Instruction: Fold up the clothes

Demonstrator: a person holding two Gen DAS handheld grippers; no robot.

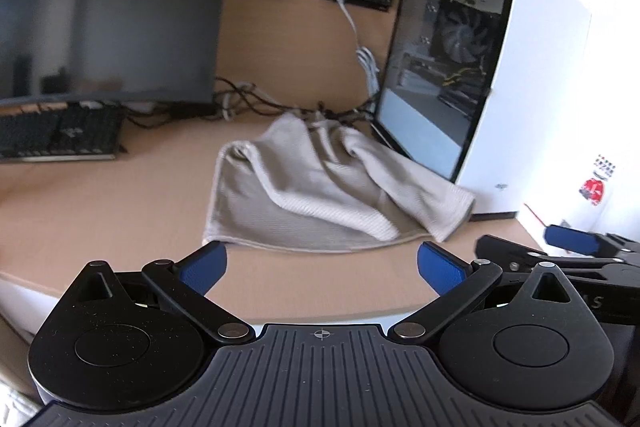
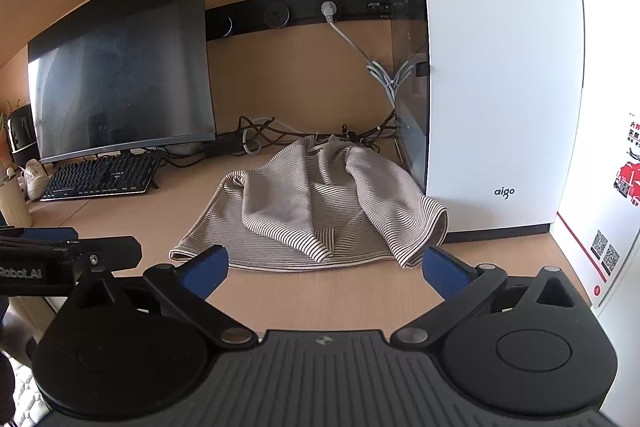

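Striped shirt (image 2: 316,211) crumpled, beyond both spread tongs

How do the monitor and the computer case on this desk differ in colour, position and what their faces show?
The monitor is black, while the computer case is white. The monitor stands left of the striped garment, above a keyboard; the computer case stands right of it, touching the cloth. The monitor's screen is dark and blank; the computer case's side panel shows a fan inside. Both stand upright on the desk.
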